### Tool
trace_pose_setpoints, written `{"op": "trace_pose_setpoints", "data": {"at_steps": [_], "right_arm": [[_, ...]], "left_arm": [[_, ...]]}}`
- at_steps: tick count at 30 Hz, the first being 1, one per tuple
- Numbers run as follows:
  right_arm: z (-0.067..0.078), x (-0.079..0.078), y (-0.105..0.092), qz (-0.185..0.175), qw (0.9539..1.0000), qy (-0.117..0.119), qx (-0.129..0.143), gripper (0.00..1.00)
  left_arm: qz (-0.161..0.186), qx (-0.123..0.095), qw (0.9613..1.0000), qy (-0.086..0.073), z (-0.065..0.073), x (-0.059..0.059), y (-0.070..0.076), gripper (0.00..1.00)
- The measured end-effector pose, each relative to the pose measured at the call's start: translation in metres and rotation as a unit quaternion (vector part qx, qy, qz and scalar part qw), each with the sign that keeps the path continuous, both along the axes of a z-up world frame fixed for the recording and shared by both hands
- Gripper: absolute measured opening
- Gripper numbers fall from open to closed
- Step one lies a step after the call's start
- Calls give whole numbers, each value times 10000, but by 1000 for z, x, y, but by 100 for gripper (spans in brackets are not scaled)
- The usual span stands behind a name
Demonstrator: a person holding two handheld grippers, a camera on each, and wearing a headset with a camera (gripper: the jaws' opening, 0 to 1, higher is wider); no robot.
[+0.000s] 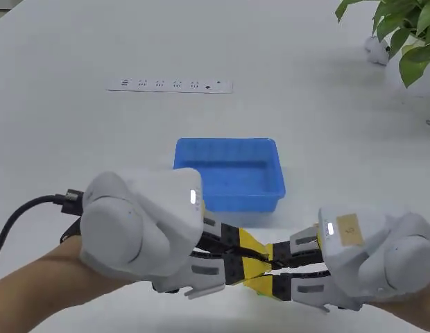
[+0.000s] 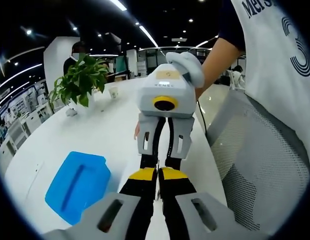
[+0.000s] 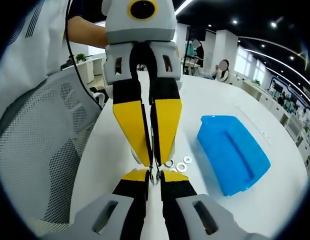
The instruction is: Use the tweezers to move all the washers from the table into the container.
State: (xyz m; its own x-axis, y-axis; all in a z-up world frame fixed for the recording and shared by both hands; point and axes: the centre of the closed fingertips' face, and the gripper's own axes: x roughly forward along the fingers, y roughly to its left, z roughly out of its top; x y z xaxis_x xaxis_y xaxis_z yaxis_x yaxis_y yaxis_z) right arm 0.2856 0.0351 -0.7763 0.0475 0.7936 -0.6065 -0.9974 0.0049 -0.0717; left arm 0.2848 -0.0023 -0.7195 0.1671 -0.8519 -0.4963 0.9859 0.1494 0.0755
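Blue container (image 3: 234,150): 1; washers (image 3: 181,167): 3, near it on white table (image 3: 220,95).

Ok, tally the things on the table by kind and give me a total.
Washers: 3 in sight
Blue container: 1
Power strip: 1
Potted plant: 1
Total: 6

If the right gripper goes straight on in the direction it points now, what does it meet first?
The left gripper. Its yellow tongs face the right gripper tip to tip and seem to touch it already, or nearly. The washers lie beside this line, not in it.
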Motion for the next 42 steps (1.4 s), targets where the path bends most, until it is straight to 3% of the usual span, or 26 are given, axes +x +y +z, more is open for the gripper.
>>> {"op": "trace_pose_setpoints", "data": {"at_steps": [7,11,20,25,34,36,38,40,42], "right_arm": [[0,-1,3,-105,9998,91,110,9],[0,-1,5,-74,9999,1,113,7],[-1,-2,6,2,9999,29,124,7],[-1,-1,5,11,9999,53,147,7],[-1,-1,6,52,9999,49,119,8],[-1,-2,7,76,9999,22,96,8],[1,-3,9,97,9999,-15,87,8],[4,-3,12,88,9999,-23,112,8],[7,-6,15,104,9996,121,222,8]], "left_arm": [[25,11,10000,-3,0,-1,3,6],[-26,86,9999,-102,-1,-1,5,7],[-95,102,9999,12,-1,-2,9,7],[-125,-13,9998,149,3,-3,13,8],[-259,30,9997,34,3,-3,12,6],[-268,71,9996,99,3,-4,13,6],[-153,-30,9993,343,6,-5,14,6],[-129,-55,9994,322,9,-5,19,6],[-107,-47,9995,291,12,-8,23,6]]}}
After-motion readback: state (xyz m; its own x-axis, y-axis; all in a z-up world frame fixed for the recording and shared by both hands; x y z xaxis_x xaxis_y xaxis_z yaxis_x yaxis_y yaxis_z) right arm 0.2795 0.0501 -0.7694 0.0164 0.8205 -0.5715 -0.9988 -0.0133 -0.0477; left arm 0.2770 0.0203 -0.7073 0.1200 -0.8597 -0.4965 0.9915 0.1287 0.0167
